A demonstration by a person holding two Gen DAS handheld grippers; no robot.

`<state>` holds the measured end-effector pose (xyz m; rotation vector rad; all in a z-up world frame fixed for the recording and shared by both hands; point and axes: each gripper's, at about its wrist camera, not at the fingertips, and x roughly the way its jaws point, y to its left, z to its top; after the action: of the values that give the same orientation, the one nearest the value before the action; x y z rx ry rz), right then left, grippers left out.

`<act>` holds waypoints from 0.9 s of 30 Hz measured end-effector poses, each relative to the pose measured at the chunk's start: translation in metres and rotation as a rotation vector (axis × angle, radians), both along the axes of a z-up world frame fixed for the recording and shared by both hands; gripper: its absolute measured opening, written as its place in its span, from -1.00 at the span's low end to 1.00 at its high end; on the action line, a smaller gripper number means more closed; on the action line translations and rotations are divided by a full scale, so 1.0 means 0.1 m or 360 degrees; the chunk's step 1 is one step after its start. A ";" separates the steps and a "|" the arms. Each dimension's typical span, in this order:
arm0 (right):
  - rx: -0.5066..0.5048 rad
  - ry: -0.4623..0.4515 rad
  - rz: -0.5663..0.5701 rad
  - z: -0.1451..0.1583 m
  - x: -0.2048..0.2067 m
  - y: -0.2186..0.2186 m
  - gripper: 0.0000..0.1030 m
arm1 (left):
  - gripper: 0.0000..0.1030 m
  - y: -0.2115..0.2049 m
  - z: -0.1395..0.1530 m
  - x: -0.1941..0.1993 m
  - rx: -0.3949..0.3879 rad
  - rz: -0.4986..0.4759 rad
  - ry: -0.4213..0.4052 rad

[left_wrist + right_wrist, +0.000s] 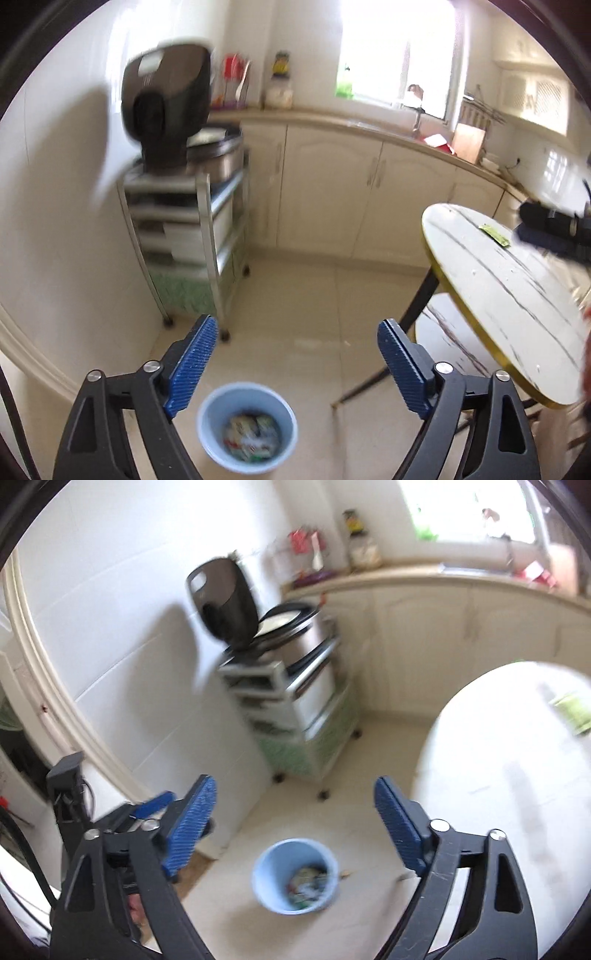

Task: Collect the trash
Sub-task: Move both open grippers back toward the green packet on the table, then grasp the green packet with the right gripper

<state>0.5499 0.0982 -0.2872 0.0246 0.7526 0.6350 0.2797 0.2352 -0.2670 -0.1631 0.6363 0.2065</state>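
Note:
A light blue bin stands on the tiled floor, holding several crumpled wrappers. My left gripper hangs above and just beyond it, open, with nothing between its blue pads. High over the floor, my right gripper is also open and empty, with the bin below and ahead of it. A green wrapper lies on the round white marble table to the right. A small scrap lies on the floor near the bin.
A wheeled shelf trolley carries a rice cooker with its lid up, against the white wall. Cream cabinets under a counter run along the back. The table has a lower shelf and dark legs.

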 end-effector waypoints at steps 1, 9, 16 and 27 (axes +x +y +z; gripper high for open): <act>-0.0055 -0.0040 -0.0063 0.09 0.09 -0.21 0.77 | 0.80 -0.06 0.01 -0.03 0.0020 0.0007 -0.0005; -0.0430 0.0039 -0.0452 -0.02 1.12 -1.49 0.80 | 0.81 -0.70 0.20 0.54 -0.0003 -0.0213 -0.0005; -0.0479 0.0273 -0.0436 -0.47 1.91 -2.24 0.72 | 0.81 -1.23 0.28 1.48 0.0094 -0.0423 0.0035; -0.0586 0.0311 -0.0304 -0.97 2.58 -2.36 0.75 | 0.81 -1.26 -0.14 2.37 0.0072 -0.0415 0.0185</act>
<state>0.8080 -0.1379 -0.3840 -0.1802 1.0341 0.3079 0.5169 0.1090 -0.2810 -0.0237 0.7608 -0.0219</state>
